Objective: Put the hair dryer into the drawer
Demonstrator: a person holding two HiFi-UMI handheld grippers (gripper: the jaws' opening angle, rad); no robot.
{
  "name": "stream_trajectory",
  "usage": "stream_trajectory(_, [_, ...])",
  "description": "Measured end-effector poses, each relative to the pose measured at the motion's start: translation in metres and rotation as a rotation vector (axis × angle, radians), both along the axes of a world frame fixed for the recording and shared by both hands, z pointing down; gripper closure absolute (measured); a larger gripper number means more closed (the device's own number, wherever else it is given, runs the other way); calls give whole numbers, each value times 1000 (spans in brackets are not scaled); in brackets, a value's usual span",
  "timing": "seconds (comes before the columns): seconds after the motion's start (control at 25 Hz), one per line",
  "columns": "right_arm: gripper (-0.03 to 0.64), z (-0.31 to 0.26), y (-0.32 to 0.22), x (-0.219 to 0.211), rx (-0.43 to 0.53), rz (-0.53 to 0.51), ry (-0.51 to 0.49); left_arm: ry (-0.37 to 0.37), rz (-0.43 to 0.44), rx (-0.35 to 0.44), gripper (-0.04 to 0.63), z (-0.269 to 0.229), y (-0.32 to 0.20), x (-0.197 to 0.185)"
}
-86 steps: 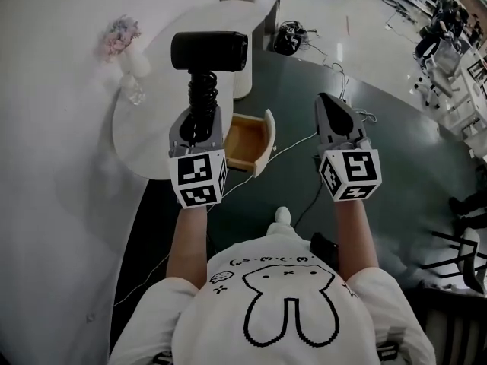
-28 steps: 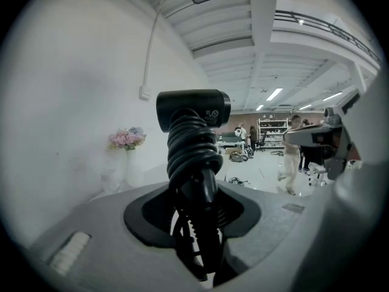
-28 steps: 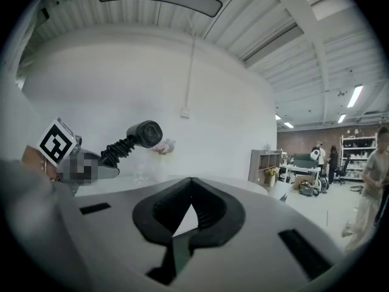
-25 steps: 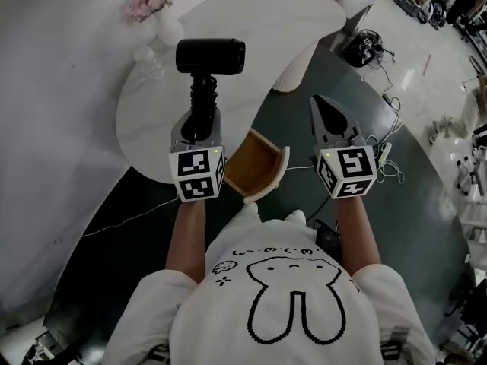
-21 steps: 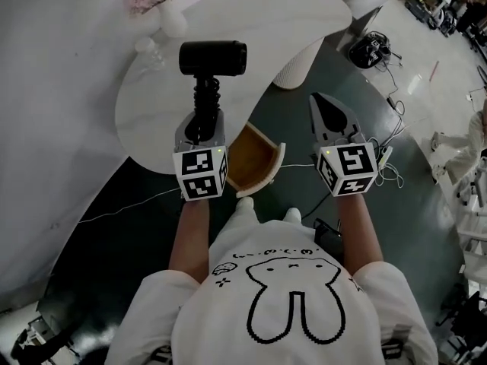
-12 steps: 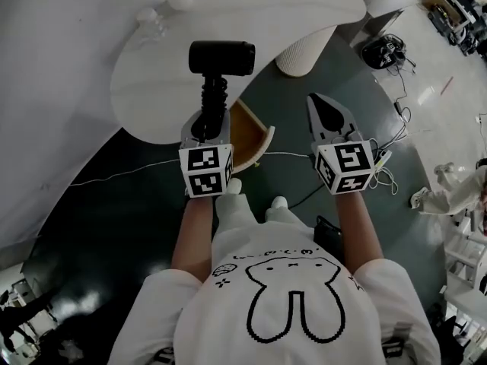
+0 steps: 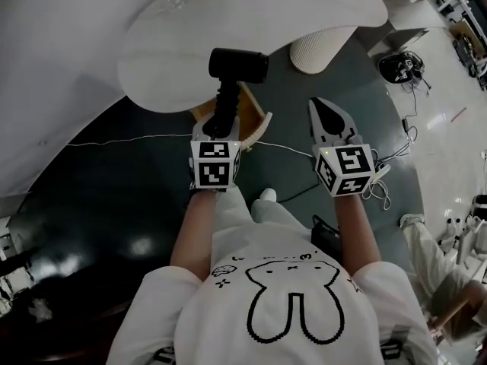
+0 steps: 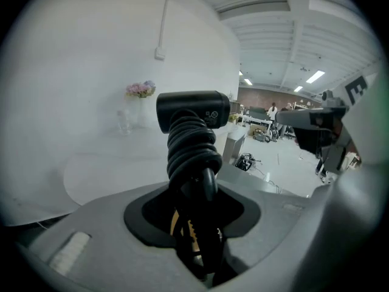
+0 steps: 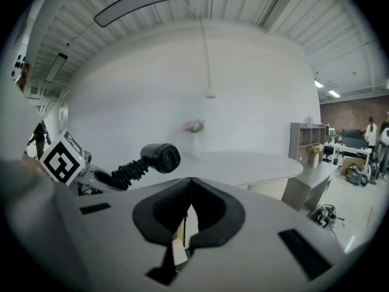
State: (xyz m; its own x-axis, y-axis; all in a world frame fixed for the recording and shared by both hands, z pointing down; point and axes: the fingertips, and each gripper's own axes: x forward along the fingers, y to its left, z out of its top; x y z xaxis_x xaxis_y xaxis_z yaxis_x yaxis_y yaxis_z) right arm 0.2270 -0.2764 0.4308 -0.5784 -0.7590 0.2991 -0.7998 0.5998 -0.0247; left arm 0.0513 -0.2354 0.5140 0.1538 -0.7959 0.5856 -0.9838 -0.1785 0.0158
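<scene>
Head view, nearest first: the left gripper (image 7: 219,128) pinches the cord-wrapped handle of the hair dryer (image 7: 238,65), whose black barrel sits crosswise at the handle's far end, above the open wooden drawer (image 7: 255,122). Gripper and handle cover most of the drawer; only its right rim and a strip of its floor show. Right of the drawer and apart from it, the right gripper (image 7: 327,109) has its jaws pressed together with nothing between them. Beyond the drawer, the white table (image 7: 304,10) is cut off by the frame's top edge. Left gripper view: the coiled cord hides the pads.
</scene>
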Motion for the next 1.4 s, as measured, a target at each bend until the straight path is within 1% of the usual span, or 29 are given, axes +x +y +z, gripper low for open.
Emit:
stream_trajectory(0.2, [617, 8, 6, -2, -31, 0, -16, -12, 38, -159, 443, 32, 14, 1])
stream_trajectory(0.32, [617, 11, 8, -2, -46, 7, -22, 2, 61, -236, 443, 48, 22, 4])
stream_trajectory(0.48, [617, 16, 6, -3, -64, 29, -19, 9, 114, -325, 443, 69, 27, 4])
stream_trajectory(0.68, [617, 22, 6, -11, -89, 47, -18, -23, 184, -421, 443, 93, 31, 0])
stream_trajectory(0.8, [617, 27, 4, -16, -102, 59, -20, -30, 207, -472, 443, 107, 32, -4])
stream_trajectory(0.92, [617, 36, 4, -18, -128, 72, -21, -33, 204, -540, 443, 122, 34, -9])
stream_trajectory(1.12, [617, 50, 9, -24, -164, 87, -16, -99, 184, -614, 443, 139, 34, -24])
stream_trajectory(1.2, [617, 55, 10, -24, -174, 97, -13, -110, 176, -635, 443, 145, 32, -27])
stream_trajectory(1.4, [617, 64, 15, -18, -197, 120, -12, -111, 109, -691, 443, 157, 28, -34])
